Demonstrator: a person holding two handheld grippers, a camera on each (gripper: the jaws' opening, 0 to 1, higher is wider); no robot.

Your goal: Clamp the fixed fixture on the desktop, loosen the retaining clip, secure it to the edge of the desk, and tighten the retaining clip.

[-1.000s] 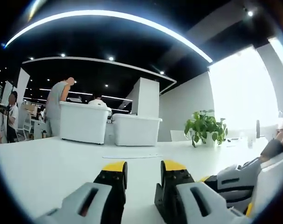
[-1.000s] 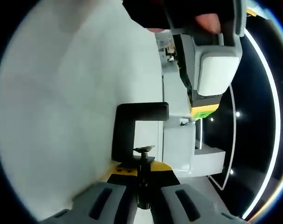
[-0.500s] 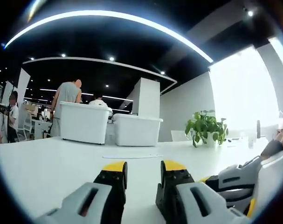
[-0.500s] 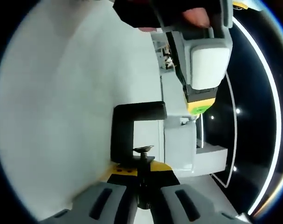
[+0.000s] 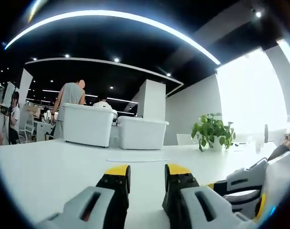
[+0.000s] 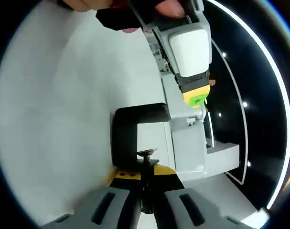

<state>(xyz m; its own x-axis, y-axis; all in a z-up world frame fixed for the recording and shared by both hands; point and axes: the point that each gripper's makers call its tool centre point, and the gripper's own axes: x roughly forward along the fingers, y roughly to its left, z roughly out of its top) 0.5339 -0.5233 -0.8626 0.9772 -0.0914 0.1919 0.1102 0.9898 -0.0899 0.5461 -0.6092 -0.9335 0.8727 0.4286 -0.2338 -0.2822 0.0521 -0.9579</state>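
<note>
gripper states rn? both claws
Left claw: open, nothing between its jaws, above the white desk.
Right claw: shut on the black clamp fixture.

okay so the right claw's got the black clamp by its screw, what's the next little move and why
Probably bring the left claw across to the clamp's screw to loosen it. The right claw is shut on the black C-clamp at its screw end, and the gap between the screw's pad and the upper arm looks narrow. The left claw is open, holding nothing, low over the white desk.
</note>
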